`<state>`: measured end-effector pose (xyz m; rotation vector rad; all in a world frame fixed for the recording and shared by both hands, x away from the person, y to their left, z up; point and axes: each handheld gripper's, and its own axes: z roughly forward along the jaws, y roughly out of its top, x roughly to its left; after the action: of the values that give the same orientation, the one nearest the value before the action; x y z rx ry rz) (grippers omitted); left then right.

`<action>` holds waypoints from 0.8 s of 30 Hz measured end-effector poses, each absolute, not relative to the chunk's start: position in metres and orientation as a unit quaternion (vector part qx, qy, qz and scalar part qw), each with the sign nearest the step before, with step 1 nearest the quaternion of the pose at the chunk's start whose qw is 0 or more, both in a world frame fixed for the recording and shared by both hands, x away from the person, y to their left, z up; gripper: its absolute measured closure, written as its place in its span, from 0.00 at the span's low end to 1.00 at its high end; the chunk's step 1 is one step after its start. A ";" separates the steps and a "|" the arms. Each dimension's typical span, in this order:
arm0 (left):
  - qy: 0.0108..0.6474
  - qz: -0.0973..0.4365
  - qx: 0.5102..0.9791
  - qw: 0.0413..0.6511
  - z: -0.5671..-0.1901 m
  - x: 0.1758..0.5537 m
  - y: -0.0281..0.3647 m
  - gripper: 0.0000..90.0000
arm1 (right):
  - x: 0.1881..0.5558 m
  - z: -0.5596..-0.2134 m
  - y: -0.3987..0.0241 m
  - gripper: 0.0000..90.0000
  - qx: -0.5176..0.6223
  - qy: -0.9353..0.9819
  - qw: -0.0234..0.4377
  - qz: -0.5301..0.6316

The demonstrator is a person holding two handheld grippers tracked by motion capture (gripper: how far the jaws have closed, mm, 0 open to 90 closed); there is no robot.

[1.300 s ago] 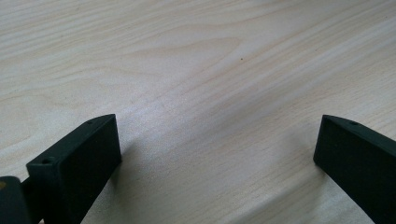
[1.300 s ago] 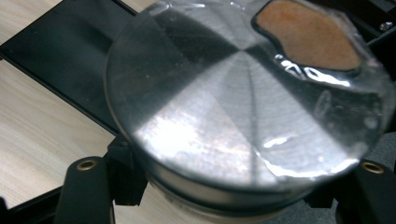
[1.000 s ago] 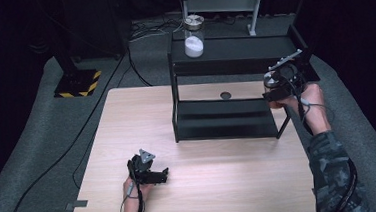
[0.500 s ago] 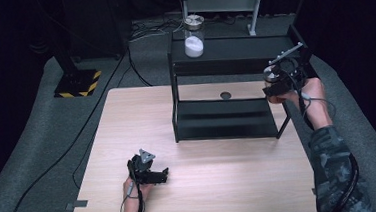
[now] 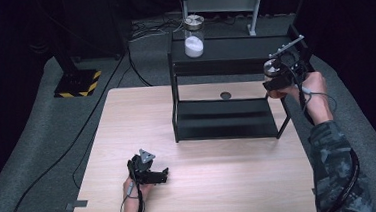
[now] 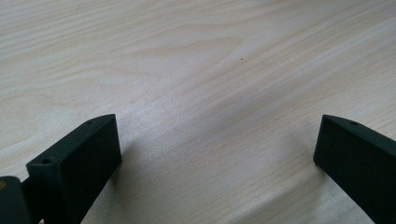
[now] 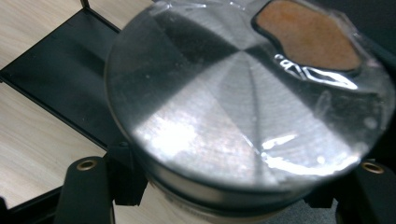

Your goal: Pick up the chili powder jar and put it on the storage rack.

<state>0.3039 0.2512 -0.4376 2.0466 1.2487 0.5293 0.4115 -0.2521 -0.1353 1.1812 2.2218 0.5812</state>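
Observation:
A jar with a brushed metal lid [image 7: 219, 107], clear tape and an orange-brown patch on top, sits between the jaws of my right gripper [image 7: 229, 186], which is shut on it just below the lid. In the high view that jar [image 5: 272, 69] is held by the right gripper [image 5: 274, 82] at the right end of the black two-level shelf [image 5: 227, 128], above table height. A second jar [image 5: 193, 35], clear with white powder, stands on the top shelf. My left gripper [image 5: 161, 177] rests on the table near the front edge, and its jaws [image 6: 217, 149] stand wide open over bare wood.
The light wooden table [image 5: 127, 120] has a small dark round hole [image 5: 225, 95] behind the shelf. Cables and a yellow-black striped base [image 5: 79, 83] lie on the grey floor at the left. A metal frame [image 5: 224, 3] stands behind the shelf.
My right gripper has edged slightly left with the jar. The left gripper has stayed in place.

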 end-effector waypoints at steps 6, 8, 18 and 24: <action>0.479 0.203 0.785 0.337 -0.438 0.304 0.251 0.00 | 0.411 -0.131 -0.253 0.35 0.442 0.824 0.279 0.216; 0.479 0.203 0.785 0.336 -0.438 0.304 0.251 0.00 | 0.410 -0.129 -0.254 0.35 0.444 0.822 0.280 0.219; 0.479 0.203 0.785 0.336 -0.438 0.304 0.251 0.00 | 0.407 -0.121 -0.257 0.35 0.445 0.817 0.289 0.223; 0.479 0.203 0.785 0.336 -0.438 0.304 0.251 0.00 | 0.405 -0.115 -0.255 0.35 0.443 0.816 0.297 0.223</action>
<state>0.3039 0.2512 -0.4376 2.0469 1.2486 0.5295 0.4051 -0.2549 -0.1146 1.1768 2.1685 0.5935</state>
